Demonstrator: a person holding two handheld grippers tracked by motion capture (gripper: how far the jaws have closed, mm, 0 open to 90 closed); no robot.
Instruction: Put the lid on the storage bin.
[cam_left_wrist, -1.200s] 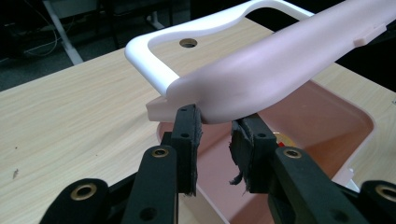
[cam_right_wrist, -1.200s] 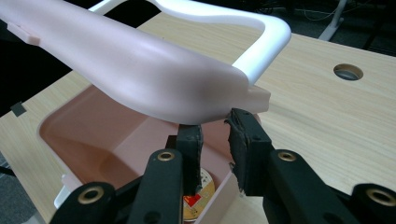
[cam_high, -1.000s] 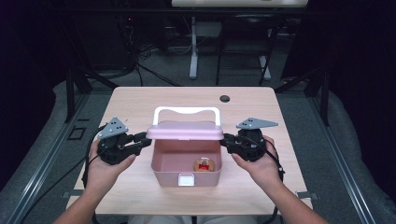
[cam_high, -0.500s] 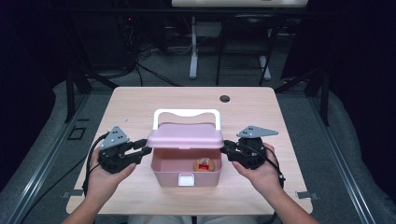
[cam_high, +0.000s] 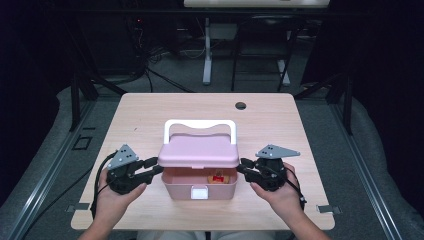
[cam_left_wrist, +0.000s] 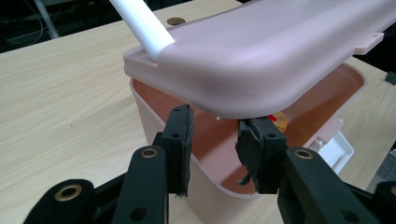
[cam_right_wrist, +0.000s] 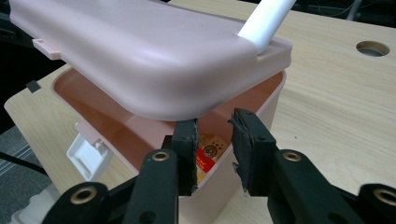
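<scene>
Left gripper (cam_high: 156, 169) and right gripper (cam_high: 243, 168), both released, sit under the pink lid (cam_high: 198, 152) ends; I prop it half-raised over the box (cam_high: 182, 188) mid-bench (cam_high: 300, 125).

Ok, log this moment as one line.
box: on table | lid: part-open, front raised | left gripper: jaws open under lid edge | right gripper: same

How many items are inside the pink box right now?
1 visible: a small red and yellow packet on the floor of the pink box, toward its right side. The half-lowered lid may hide others.
</scene>
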